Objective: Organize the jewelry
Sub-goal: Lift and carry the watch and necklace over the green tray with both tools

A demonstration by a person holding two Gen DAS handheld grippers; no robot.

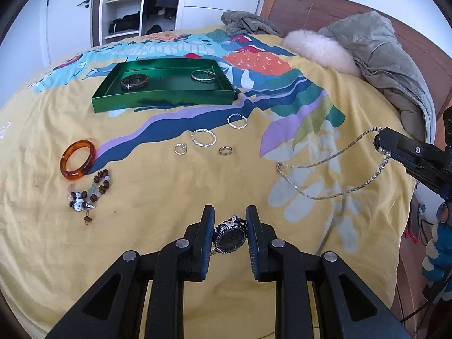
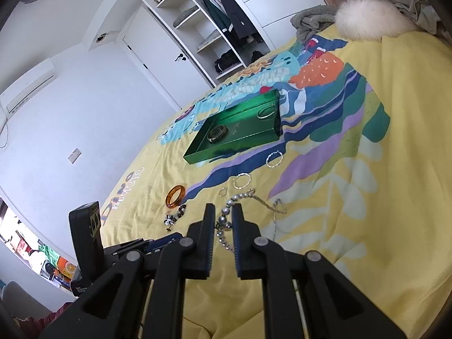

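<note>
- a bedroom is seen, with a yellow patterned bedspread [image 1: 169, 254] as the work surface and an open wardrobe [image 1: 127, 8] behind.
- a green tray [image 1: 158, 104] lies on the far part of the bedspread; a dark bangle [image 1: 134, 81] and a silver bangle [image 1: 203, 75] are already inside it.
- loose pieces are left on the cloth: an amber bangle [image 1: 77, 159], a beaded bracelet [image 1: 90, 192], two twisted hoop earrings [image 1: 203, 137] and two small rings [image 1: 226, 150].
- risk: the necklace [image 1: 316, 180] is held by its beaded end only, the chain trailing onto the bedspread; it is judged likely to snag or drag the small rings nearby if carried low.
- risk: the wristwatch [image 1: 230, 236] is gripped across its case only; a slip is judged possible if it is tilted.
- the left gripper [image 1: 229, 220] is nearly closed, pinching the wristwatch.
- the right gripper [image 2: 223, 217] is pressed almost together on the necklace's beads.
</note>
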